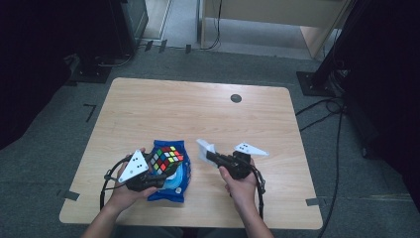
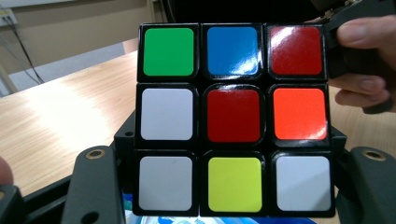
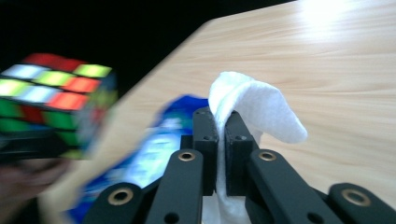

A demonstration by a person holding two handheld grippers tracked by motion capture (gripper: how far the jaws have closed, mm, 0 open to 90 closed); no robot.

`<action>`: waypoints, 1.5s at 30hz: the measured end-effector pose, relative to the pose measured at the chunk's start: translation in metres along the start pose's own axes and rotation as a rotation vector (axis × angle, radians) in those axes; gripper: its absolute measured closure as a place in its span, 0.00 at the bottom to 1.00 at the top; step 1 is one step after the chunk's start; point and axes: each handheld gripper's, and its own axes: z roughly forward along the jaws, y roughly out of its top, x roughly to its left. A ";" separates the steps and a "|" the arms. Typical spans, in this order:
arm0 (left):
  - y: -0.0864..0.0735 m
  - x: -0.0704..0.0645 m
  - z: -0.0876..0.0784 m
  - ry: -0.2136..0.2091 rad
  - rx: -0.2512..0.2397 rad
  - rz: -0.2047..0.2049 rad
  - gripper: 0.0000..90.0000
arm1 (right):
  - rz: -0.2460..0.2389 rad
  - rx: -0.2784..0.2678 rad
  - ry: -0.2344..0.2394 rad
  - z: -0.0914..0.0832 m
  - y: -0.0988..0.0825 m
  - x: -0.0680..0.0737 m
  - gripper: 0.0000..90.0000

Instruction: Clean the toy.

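Note:
A scrambled Rubik's cube point(image 1: 167, 157) is held up by my left gripper point(image 1: 162, 169), whose jaws are shut on its sides, just above a blue packet point(image 1: 173, 187) lying on the wooden table point(image 1: 198, 111). In the left gripper view the cube point(image 2: 233, 121) is close up, with the left gripper point(image 2: 233, 196) clamping its lower row. My right gripper point(image 1: 210, 154) is to the cube's right, shut on a folded white wipe point(image 1: 203, 147). In the right gripper view the wipe point(image 3: 254, 105) sticks up from the shut right gripper point(image 3: 222, 128), with the cube point(image 3: 53, 95) blurred at left.
A small black round cap point(image 1: 236, 98) sits on the table toward the far right. The blue packet point(image 3: 149, 154) lies between the two grippers. Fingers of the right hand point(image 2: 366, 56) appear beyond the cube's top right corner. Dark stands and cables ring the table.

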 end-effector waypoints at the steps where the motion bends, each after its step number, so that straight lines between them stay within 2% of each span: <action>1: 0.000 0.000 0.000 0.003 -0.002 -0.004 0.38 | -0.002 -0.014 -0.049 -0.003 0.000 -0.005 0.89; 2: 0.000 0.001 0.000 0.006 -0.005 -0.008 0.38 | -0.008 -0.027 -0.098 -0.005 0.001 -0.008 0.83; 4: 0.000 0.001 0.000 0.013 -0.009 -0.011 0.38 | -0.011 -0.044 -0.166 -0.009 0.003 -0.009 0.73; 6: 0.000 0.001 0.001 0.014 -0.008 -0.012 0.38 | -0.018 -0.071 -0.204 -0.011 0.005 -0.006 0.62; 8: 0.000 0.000 0.002 0.016 -0.005 -0.012 0.38 | -0.059 -0.079 -0.244 -0.012 0.007 0.002 0.56; 9: 0.000 0.000 0.002 0.016 -0.004 -0.010 0.38 | -0.085 -0.087 -0.239 -0.012 0.008 0.006 0.54; 12: 0.000 -0.001 0.002 0.016 -0.004 -0.009 0.38 | -0.103 -0.092 -0.202 -0.011 0.010 0.022 0.48; 14: -0.001 -0.002 0.003 0.015 -0.004 -0.010 0.38 | -0.091 -0.092 -0.147 -0.009 0.012 0.030 0.46; 16: -0.001 -0.002 0.003 0.020 -0.005 -0.011 0.38 | -0.058 -0.080 -0.086 -0.007 0.012 0.040 0.42; 18: -0.001 -0.002 0.004 0.026 -0.007 -0.013 0.38 | -0.013 -0.065 -0.006 -0.002 0.011 0.052 0.37; 20: -0.001 -0.003 0.004 0.028 -0.006 -0.010 0.38 | -0.014 -0.056 0.009 0.001 0.010 0.062 0.32; 22: -0.001 -0.003 0.004 0.030 -0.005 -0.006 0.38 | -0.047 -0.067 -0.023 0.003 0.009 0.067 0.33; 24: -0.001 -0.003 0.003 0.030 -0.008 -0.008 0.38 | -0.070 -0.044 -0.084 0.006 0.009 0.059 0.36; 26: -0.001 -0.002 0.002 0.030 -0.009 -0.014 0.38 | -0.068 0.015 -0.121 0.010 0.006 0.039 0.45; 27: -0.001 -0.002 0.002 0.029 -0.008 -0.014 0.38 | -0.084 0.083 -0.153 0.014 0.003 0.024 0.48; 28: -0.001 -0.002 0.003 0.028 -0.008 -0.012 0.38 | -0.102 0.117 -0.203 0.016 -0.001 0.015 0.49; 30: -0.001 -0.003 0.003 0.024 -0.007 -0.009 0.38 | -0.174 0.173 -0.364 0.017 -0.009 -0.002 0.53; 32: -0.001 -0.004 0.004 0.019 -0.007 -0.004 0.38 | -0.170 0.180 -0.430 0.013 -0.010 -0.014 0.49; 34: -0.002 -0.004 0.005 0.018 -0.005 -0.005 0.38 | -0.175 0.149 -0.492 0.007 -0.006 -0.015 0.40; 35: -0.002 -0.004 0.005 0.018 -0.003 -0.006 0.38 | -0.162 0.132 -0.482 0.005 -0.003 -0.013 0.38; 36: -0.002 -0.004 0.005 0.020 -0.004 -0.007 0.38 | -0.131 0.107 -0.437 0.002 0.000 -0.010 0.38; 38: -0.002 -0.004 0.006 0.023 -0.004 -0.007 0.38 | -0.074 0.051 -0.301 -0.001 0.005 0.004 0.36; 39: -0.002 -0.004 0.006 0.023 -0.006 -0.008 0.38 | -0.050 0.017 -0.215 -0.002 0.009 0.017 0.35; 40: -0.002 -0.005 0.007 0.025 -0.008 -0.008 0.38 | -0.036 0.006 -0.169 -0.002 0.011 0.026 0.33; 42: -0.002 -0.007 0.007 0.031 -0.014 -0.010 0.38 | -0.011 -0.011 -0.049 0.001 0.013 0.050 0.27; 44: -0.002 -0.010 0.008 0.041 -0.018 -0.012 0.38 | 0.033 -0.017 0.038 0.006 0.012 0.068 0.23; 45: -0.002 -0.011 0.009 0.051 -0.019 -0.014 0.38 | 0.050 -0.020 0.067 0.010 0.010 0.074 0.22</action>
